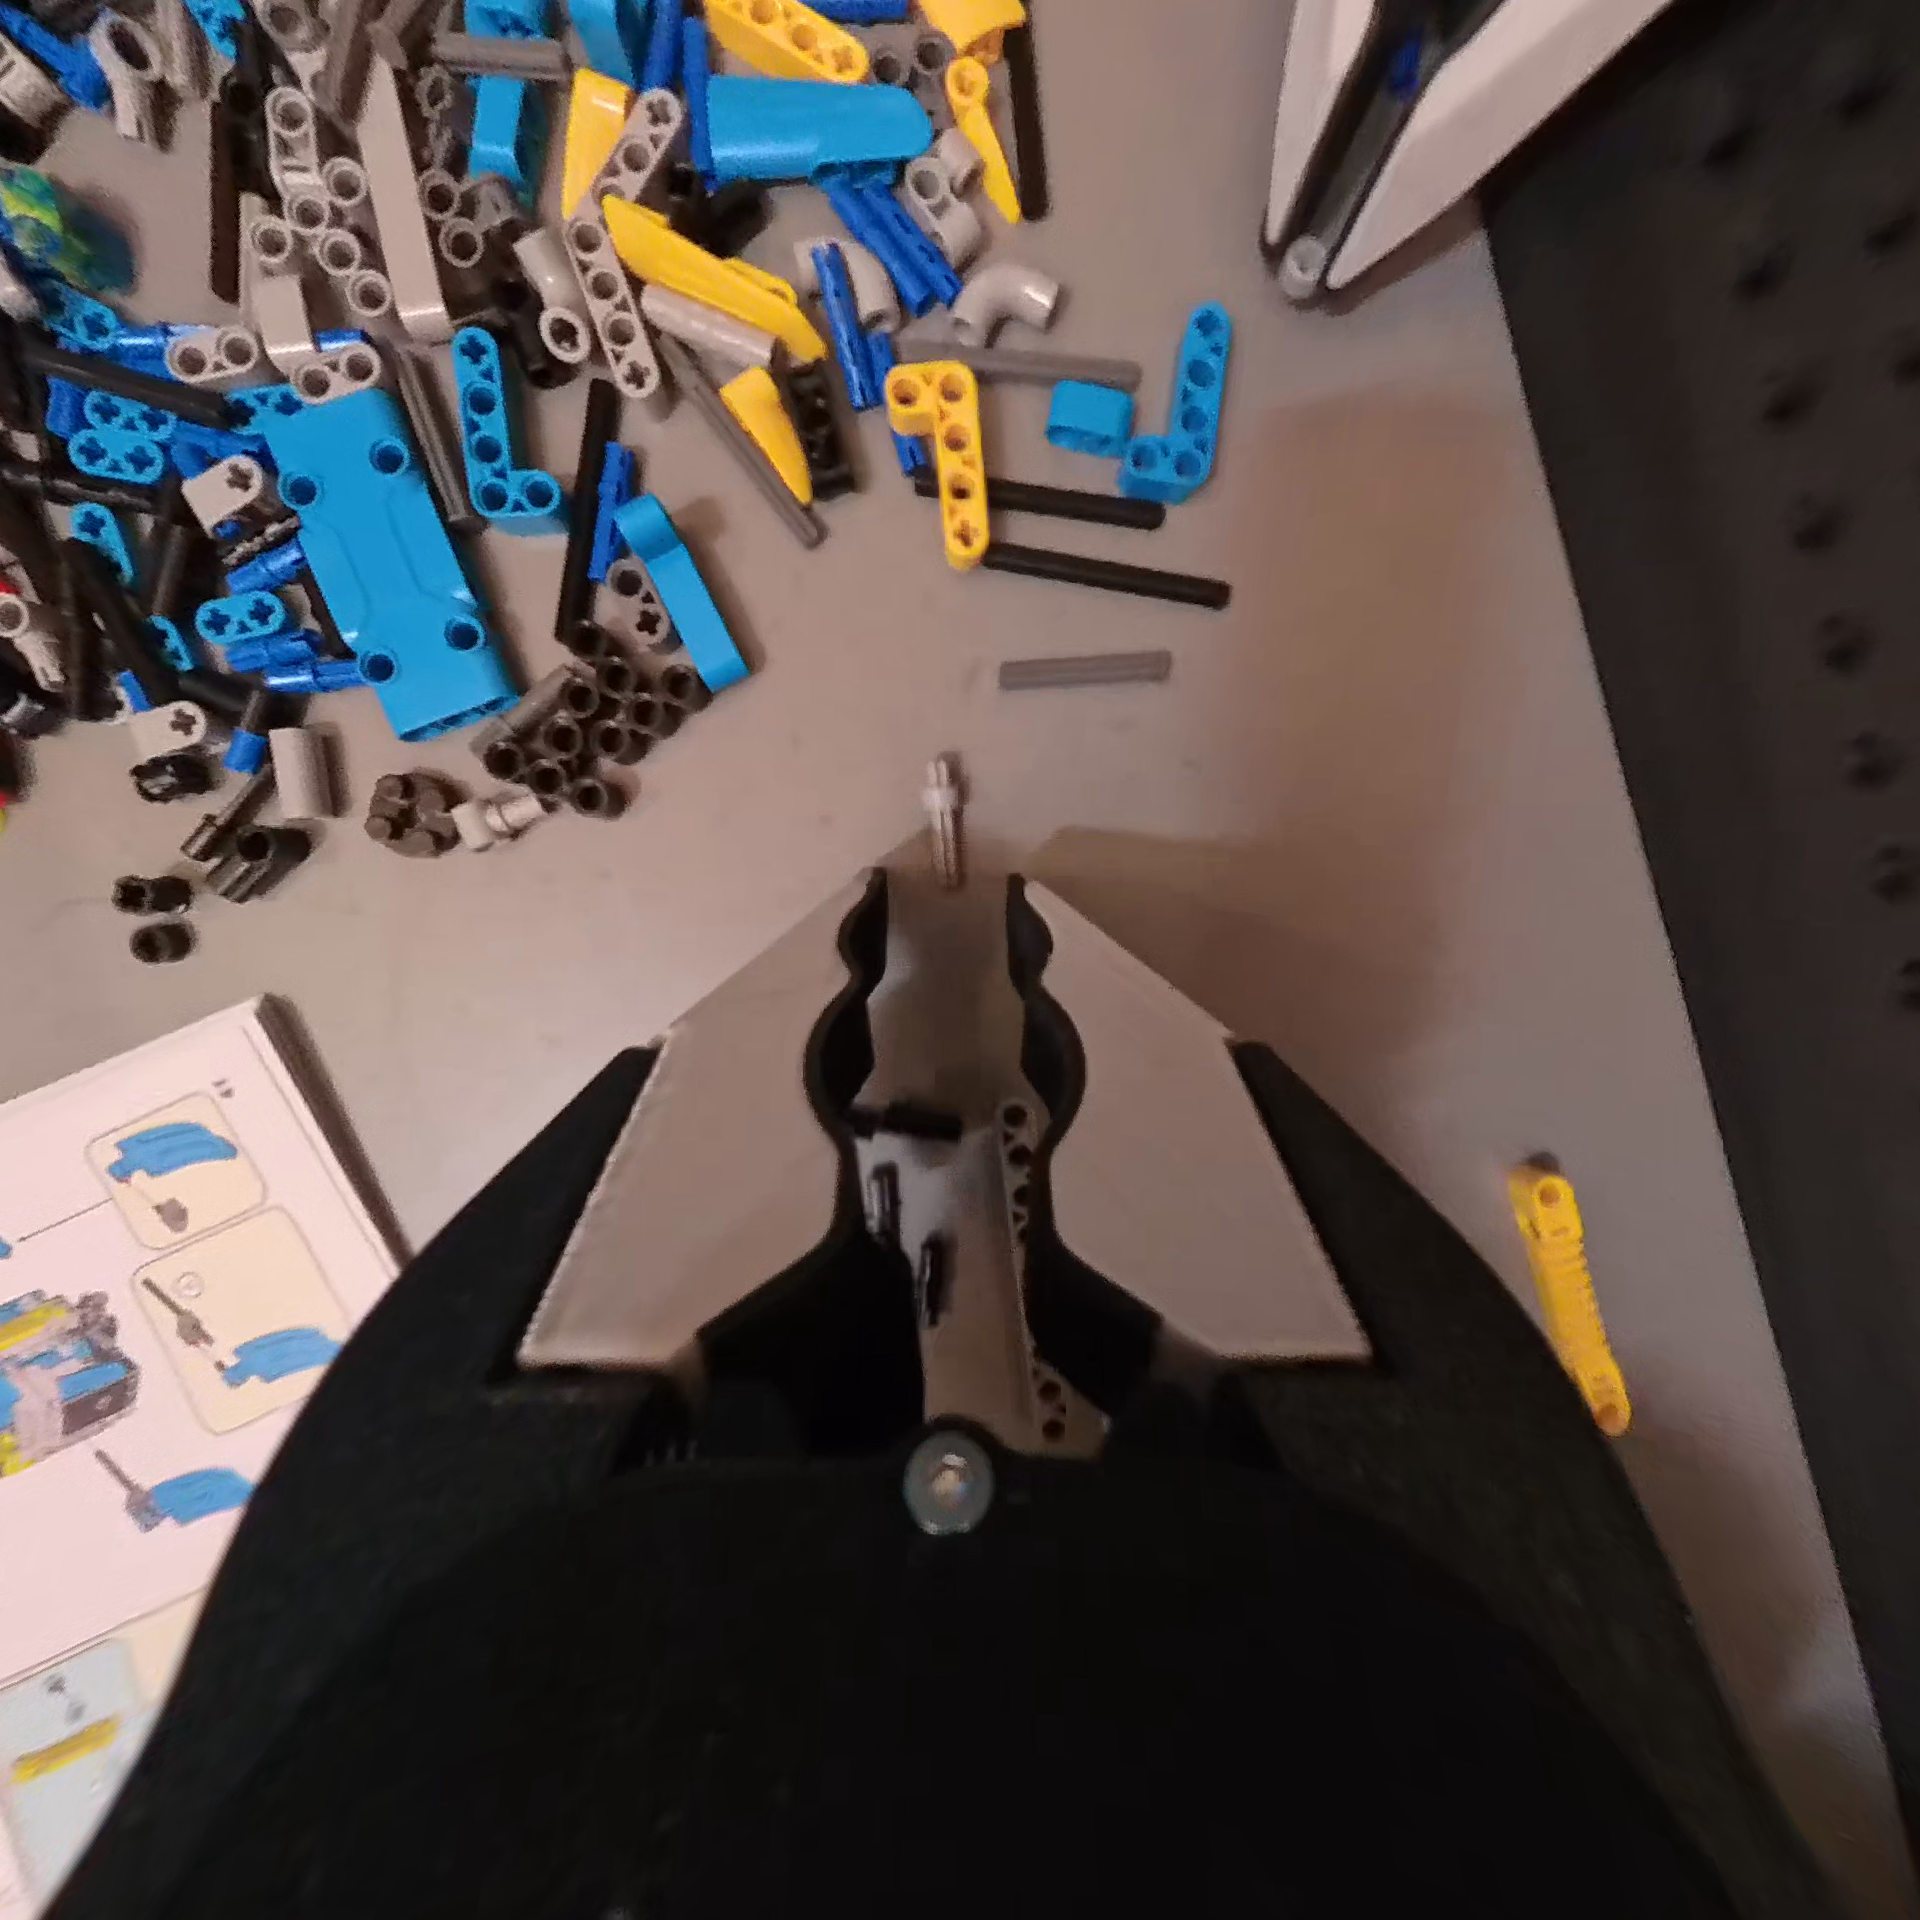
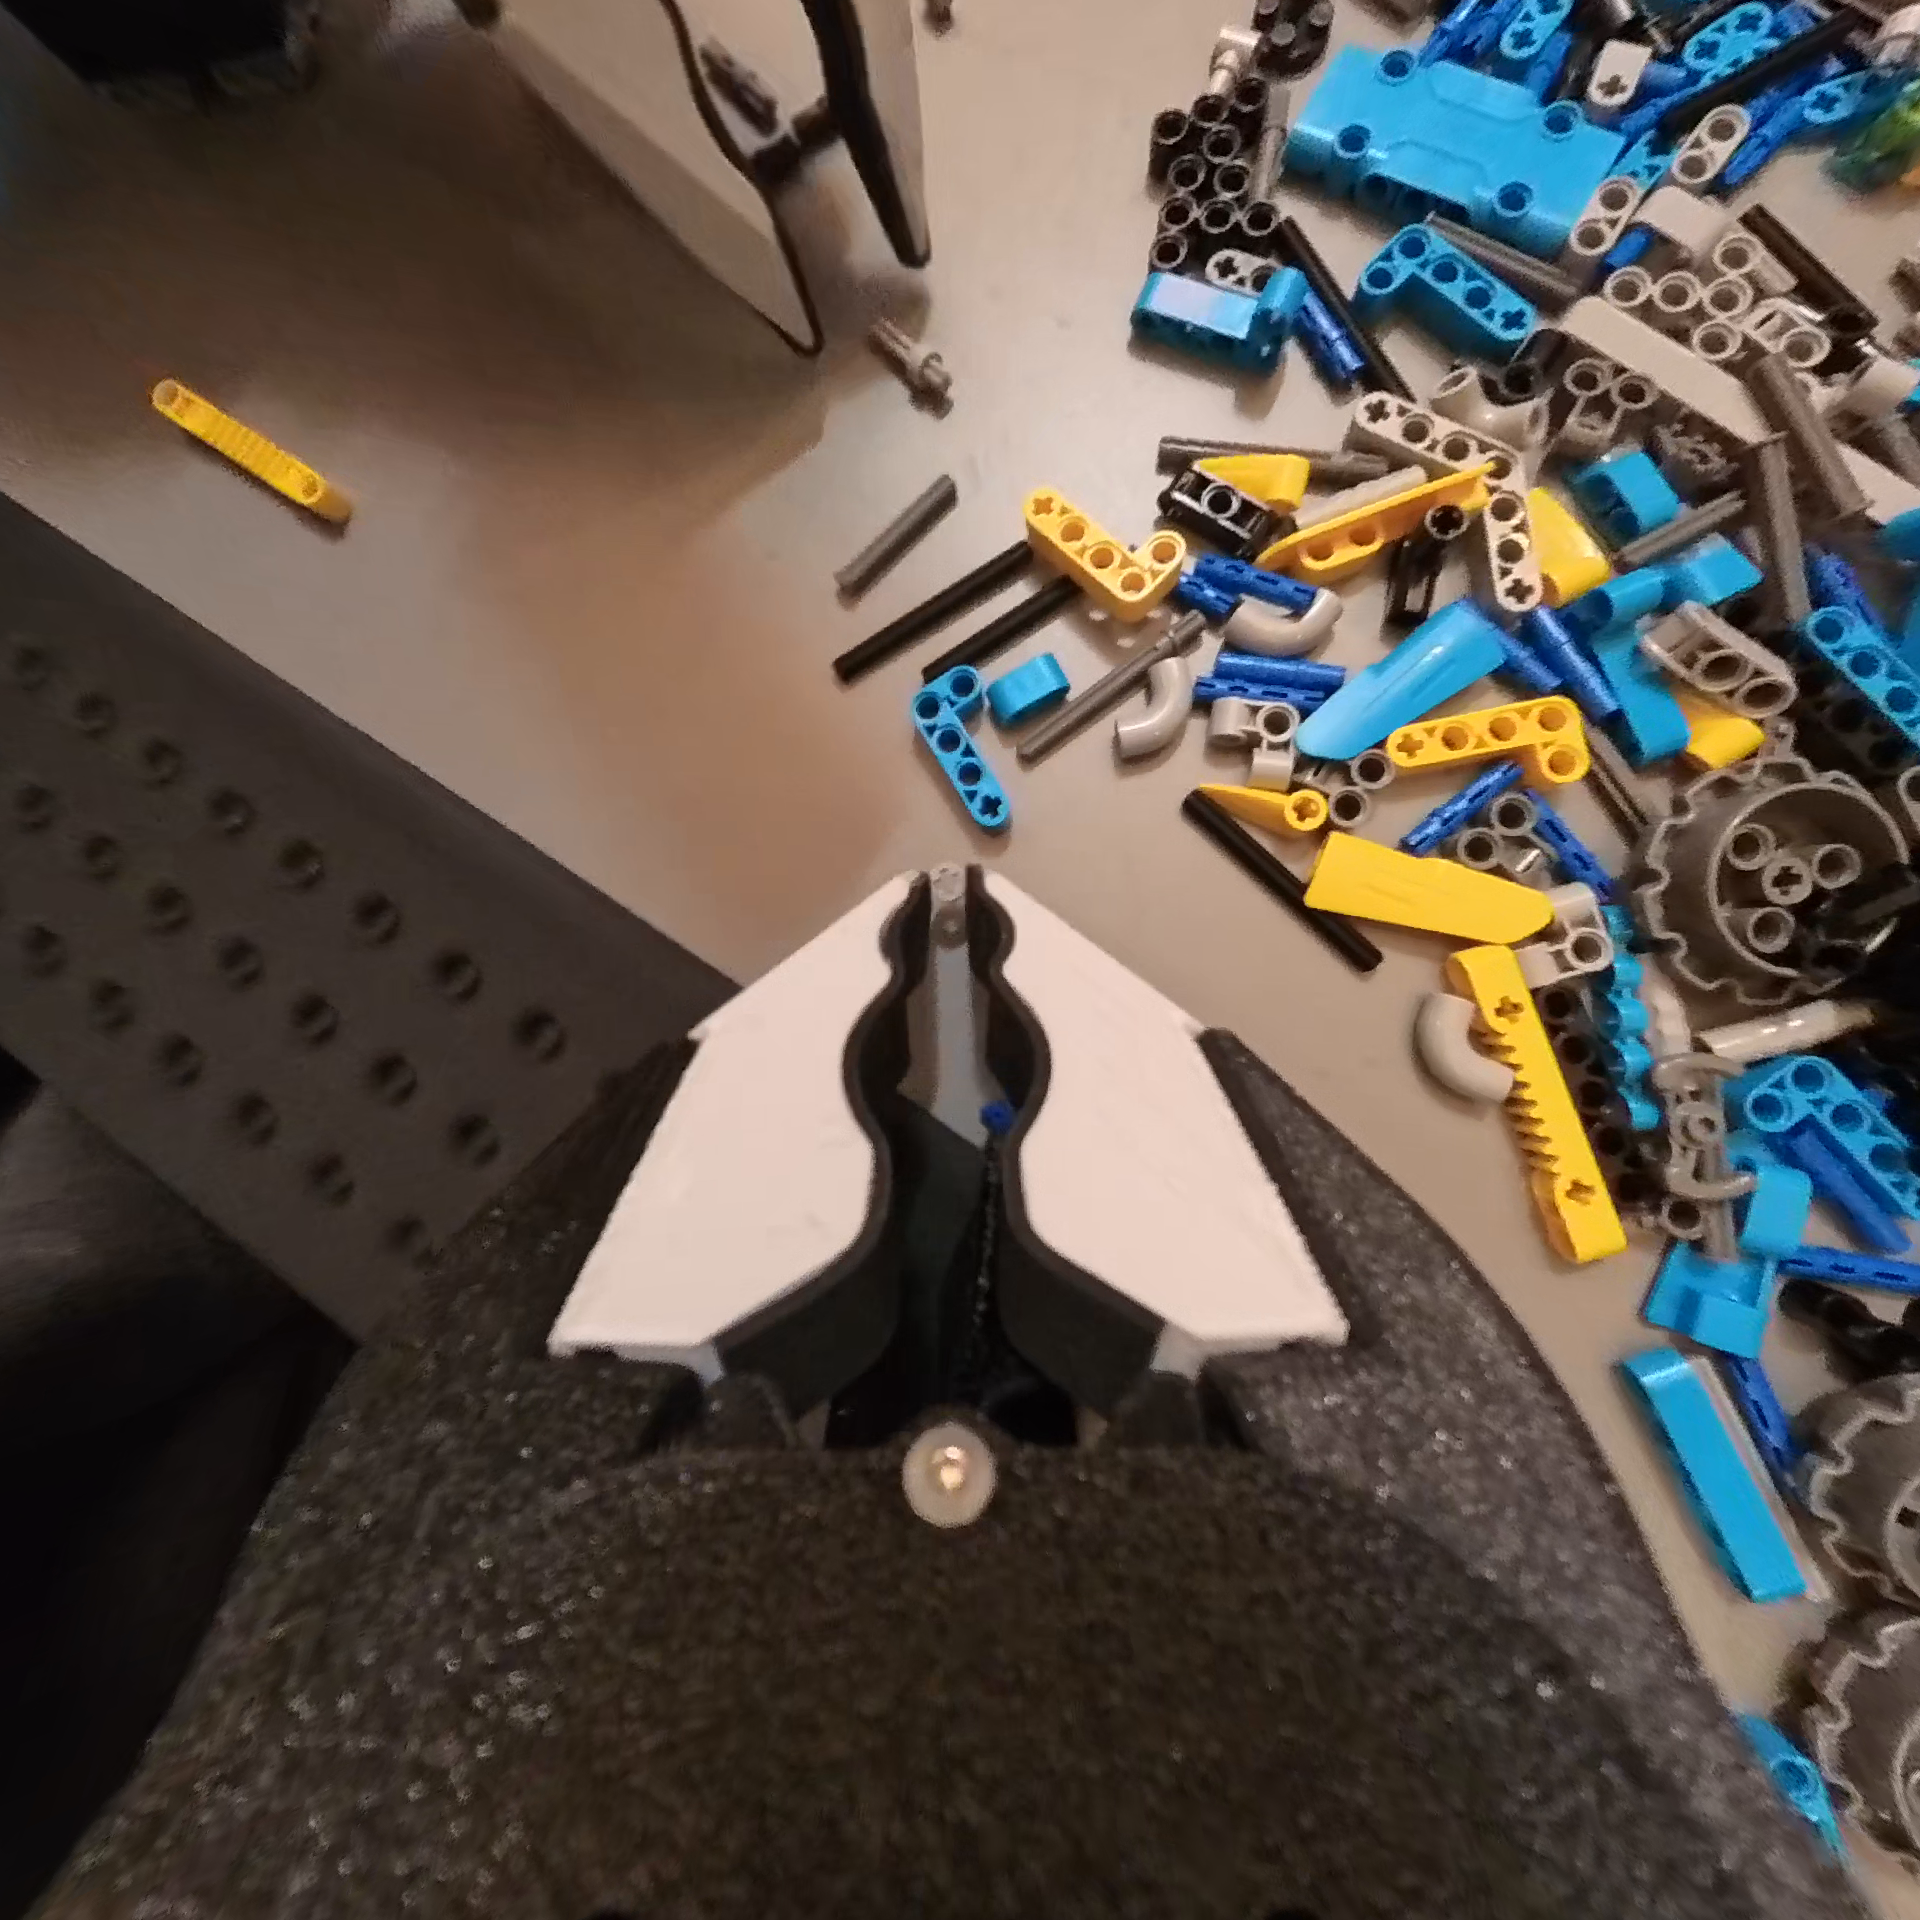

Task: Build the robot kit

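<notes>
My left gripper (image 1: 945, 891) is open and empty, low over the grey table. A small light grey pin (image 1: 943, 816) lies on the table just ahead of its tips; in the right wrist view the pin (image 2: 914, 364) lies just off the left gripper's (image 2: 800, 156) tips. A short dark grey axle (image 1: 1086, 670) lies a little farther out. My right gripper (image 2: 948, 883) is shut on a thin light grey piece (image 2: 948, 966) that stands up between its pads, with a bit of blue behind it. The right gripper (image 1: 1351, 135) shows at the top right of the left wrist view.
A big pile of blue, yellow, grey and black building parts (image 1: 468, 364) covers the table, with toothed grey wheels (image 2: 1787, 883) at its edge. A building-instruction booklet (image 1: 156, 1299) lies near the left gripper. A lone yellow piece (image 1: 1564, 1288) lies by a black perforated board (image 1: 1766, 727). The short dark grey axle (image 1: 1086, 670) lies around 4 centimetres away from my left fingertips. My right wrist view (image 2: 899, 536) looks at it from another angle.
</notes>
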`<state>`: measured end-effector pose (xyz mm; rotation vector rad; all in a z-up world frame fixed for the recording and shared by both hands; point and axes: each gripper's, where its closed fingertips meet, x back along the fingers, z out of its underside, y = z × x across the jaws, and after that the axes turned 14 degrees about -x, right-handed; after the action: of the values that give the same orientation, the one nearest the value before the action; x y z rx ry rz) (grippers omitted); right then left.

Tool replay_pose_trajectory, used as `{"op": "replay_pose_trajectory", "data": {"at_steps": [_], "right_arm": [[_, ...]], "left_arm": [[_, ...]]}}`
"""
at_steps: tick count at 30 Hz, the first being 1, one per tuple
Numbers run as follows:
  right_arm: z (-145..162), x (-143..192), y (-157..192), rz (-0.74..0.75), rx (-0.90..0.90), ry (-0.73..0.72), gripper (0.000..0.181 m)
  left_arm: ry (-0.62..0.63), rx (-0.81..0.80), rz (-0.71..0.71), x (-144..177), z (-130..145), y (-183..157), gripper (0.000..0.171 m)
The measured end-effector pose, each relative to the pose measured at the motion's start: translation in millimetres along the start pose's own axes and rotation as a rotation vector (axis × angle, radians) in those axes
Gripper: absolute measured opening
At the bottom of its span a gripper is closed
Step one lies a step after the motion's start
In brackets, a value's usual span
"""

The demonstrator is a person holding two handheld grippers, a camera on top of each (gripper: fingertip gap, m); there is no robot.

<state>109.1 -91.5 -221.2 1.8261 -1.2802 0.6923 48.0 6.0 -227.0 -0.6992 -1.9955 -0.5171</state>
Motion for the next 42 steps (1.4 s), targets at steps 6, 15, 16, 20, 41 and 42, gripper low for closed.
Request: {"op": "replay_pose_trajectory", "data": {"at_steps": [6,15,16,20,41,42], "right_arm": [[-7.6,5.3,0.3,-0.014,-0.013,-0.05,0.006],[-66.8,48.4,77.0,-0.457,-0.012,-0.388,0.006],[-69.9,54.5,95.6,-0.533,0.017,-0.417,0.006],[-48.4,36.3,136.5,-0.637,0.104,-0.302,0.006],[-19.9,18.6,187.3,-0.75,0.183,-0.13,0.007],[-20.0,17.9,186.2,-0.746,0.179,-0.128,0.007]], "left_arm": [[-0.027,-0.025,-0.008,-10.2,-9.1,5.0,0.004],[-0.287,-0.018,-0.043,51.3,-69.2,-46.4,0.003],[-0.349,0.05,-0.04,65.7,-78.4,-61.5,0.003],[-0.422,0.25,-0.119,75.0,-67.7,-118.0,0.003],[-0.655,0.351,-0.296,74.9,-49.5,-163.6,0.003],[-0.652,0.348,-0.3,75.0,-49.3,-163.7,0.002]]}}
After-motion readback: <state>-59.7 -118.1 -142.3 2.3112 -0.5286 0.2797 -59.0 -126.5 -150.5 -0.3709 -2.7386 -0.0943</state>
